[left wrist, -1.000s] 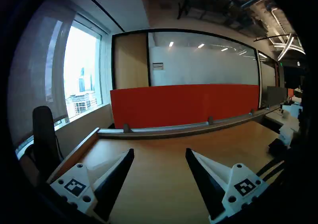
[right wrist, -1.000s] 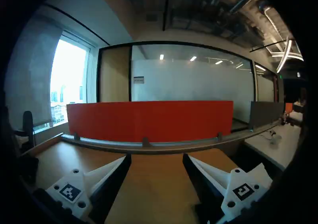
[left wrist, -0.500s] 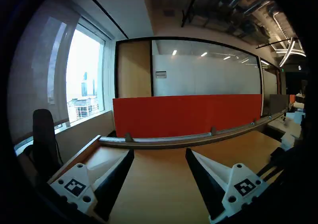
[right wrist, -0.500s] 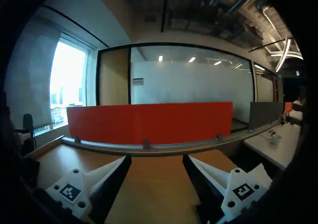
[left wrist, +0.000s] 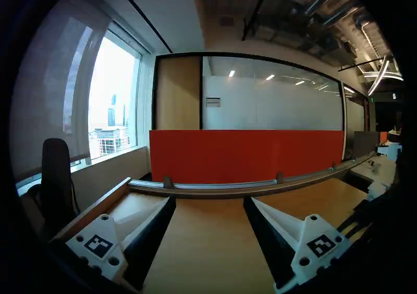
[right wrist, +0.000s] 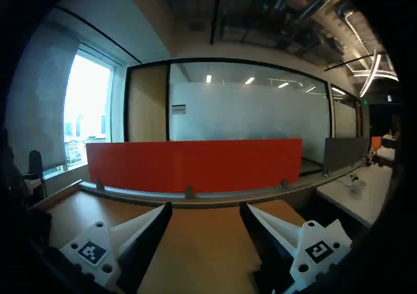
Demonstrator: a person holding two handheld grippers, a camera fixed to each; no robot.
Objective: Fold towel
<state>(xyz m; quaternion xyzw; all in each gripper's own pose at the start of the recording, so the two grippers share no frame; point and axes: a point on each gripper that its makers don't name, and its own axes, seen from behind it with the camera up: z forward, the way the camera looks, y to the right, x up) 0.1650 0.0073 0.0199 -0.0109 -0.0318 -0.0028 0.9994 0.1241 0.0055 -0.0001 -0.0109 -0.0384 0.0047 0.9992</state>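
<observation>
The left tool [left wrist: 208,199] and right tool [right wrist: 205,205] gape above the desk [left wrist: 208,252], bases cropped.

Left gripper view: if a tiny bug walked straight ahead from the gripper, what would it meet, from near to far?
left gripper → wooden desk → grey rail along the desk's back edge → orange divider panel → frosted glass wall

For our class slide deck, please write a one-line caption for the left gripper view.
Open left gripper held above a wooden desk, facing an orange divider and a bright window.
</observation>
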